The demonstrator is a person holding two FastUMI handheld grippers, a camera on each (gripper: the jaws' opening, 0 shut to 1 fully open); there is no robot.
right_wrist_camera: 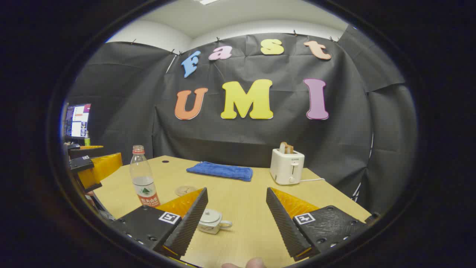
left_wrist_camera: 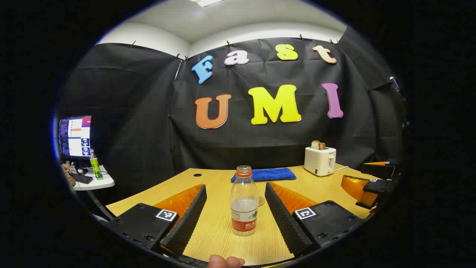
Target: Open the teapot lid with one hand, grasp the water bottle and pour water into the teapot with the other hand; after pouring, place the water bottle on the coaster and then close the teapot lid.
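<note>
Both grippers (left_wrist_camera: 235, 208) (right_wrist_camera: 237, 214) gape wide, holding nothing. Beyond them on the table (right_wrist_camera: 253, 208) sit a blue towel (right_wrist_camera: 220, 171) and a toaster (right_wrist_camera: 286, 166), nothing blocking either. An uncapped, part-filled water bottle (left_wrist_camera: 244, 203) stands between the left fingers; the lidded white teapot (right_wrist_camera: 212, 221) sits beside the right gripper's left finger, a coaster (right_wrist_camera: 185, 190) nearby.

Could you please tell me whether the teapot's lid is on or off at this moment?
On. In the right gripper view the lid sits flat on the teapot, its knob up, and neither tool touches it.
</note>
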